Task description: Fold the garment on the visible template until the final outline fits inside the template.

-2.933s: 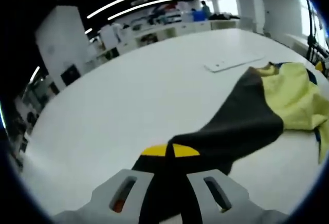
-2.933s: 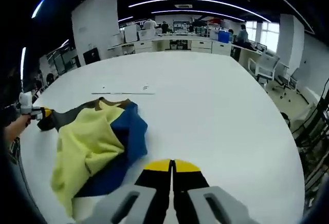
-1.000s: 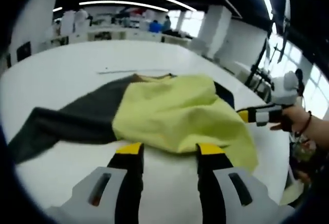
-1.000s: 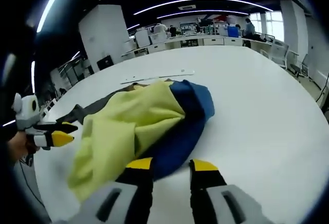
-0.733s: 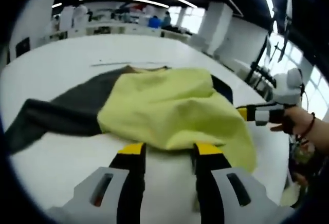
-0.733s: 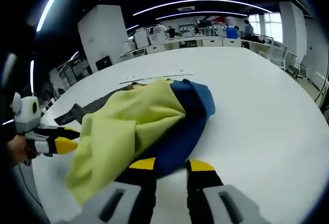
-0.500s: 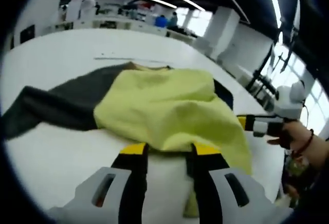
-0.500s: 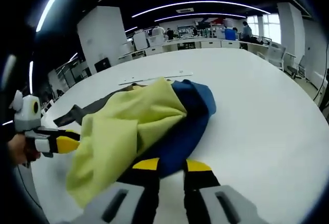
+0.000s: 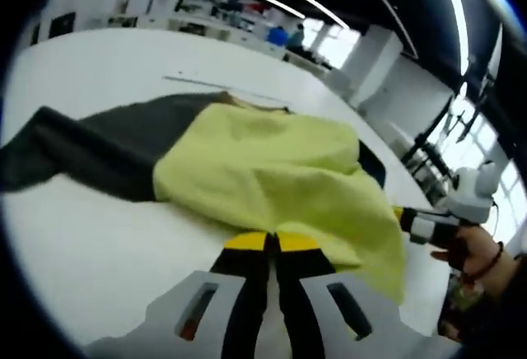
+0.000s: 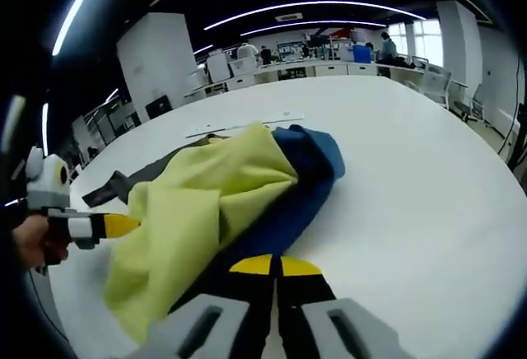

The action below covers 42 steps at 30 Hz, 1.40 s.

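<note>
Crumpled garment in yellow, dark grey and blue, lying on a wide white table, near its edge on the person's side. Left gripper with yellow-tipped jaws pressed together at the near yellow hem, seemingly pinching the cloth, though the actual bite is hidden under the tips. Right gripper likewise closed, tips meeting at the dark blue edge of the garment, apparently clamped on it. Judged as the grasping step, ahead of spreading or the first fold; garment still bunched, far from a flat outline. Next move likely calling for lifting both held edges and drawing them apart to flatten the cloth before folding. Long axis running from the grey sleeve, stretched away on one side, across the yellow body toward the blue part on the other. Thin pale strip lying on the table just beyond the garment, possibly the template edge; hard to tell.
</note>
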Available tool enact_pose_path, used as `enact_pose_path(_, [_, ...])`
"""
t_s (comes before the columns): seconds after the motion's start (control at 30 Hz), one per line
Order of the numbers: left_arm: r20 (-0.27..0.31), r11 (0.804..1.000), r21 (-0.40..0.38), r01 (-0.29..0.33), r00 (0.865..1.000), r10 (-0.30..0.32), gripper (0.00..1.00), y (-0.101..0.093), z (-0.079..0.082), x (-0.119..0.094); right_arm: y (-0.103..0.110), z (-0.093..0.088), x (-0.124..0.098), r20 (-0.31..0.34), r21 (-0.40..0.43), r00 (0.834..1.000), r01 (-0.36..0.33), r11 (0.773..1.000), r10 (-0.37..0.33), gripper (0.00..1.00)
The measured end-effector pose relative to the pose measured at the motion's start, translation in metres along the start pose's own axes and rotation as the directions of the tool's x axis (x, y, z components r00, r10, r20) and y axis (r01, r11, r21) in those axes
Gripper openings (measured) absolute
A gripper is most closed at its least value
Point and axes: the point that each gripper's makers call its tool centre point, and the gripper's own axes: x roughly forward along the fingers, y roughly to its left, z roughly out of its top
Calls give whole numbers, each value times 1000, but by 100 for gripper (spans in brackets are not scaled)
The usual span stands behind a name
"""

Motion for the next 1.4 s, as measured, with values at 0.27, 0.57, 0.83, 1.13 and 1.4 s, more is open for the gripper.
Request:
enact_pose_path(0.27, [13, 994, 97, -41, 999, 40, 0, 8, 8, -11, 0, 9, -9, 26, -3, 999, -29, 1000, 29, 0])
enact_pose_path(0.57, [19, 984, 155, -92, 996, 90, 0, 22, 14, -17, -6, 18, -18, 30, 2, 999, -38, 999, 38, 0])
enact_pose_path(0.83, [18, 981, 163, -106, 994, 105, 0, 28, 16, -21, -23, 26, -27, 29, 4, 999, -15, 1000, 14, 0])
enact_pose_path(1.13, [10, 970, 211, -120, 993, 121, 0, 33, 16, -24, -49, 32, -38, 22, 18, 1000, 23, 1000, -23, 0])
enact_pose_path(1.4, [10, 968, 217, -129, 991, 130, 0, 37, 16, -26, -71, 40, -47, 38, 22, 998, 47, 999, -48, 0])
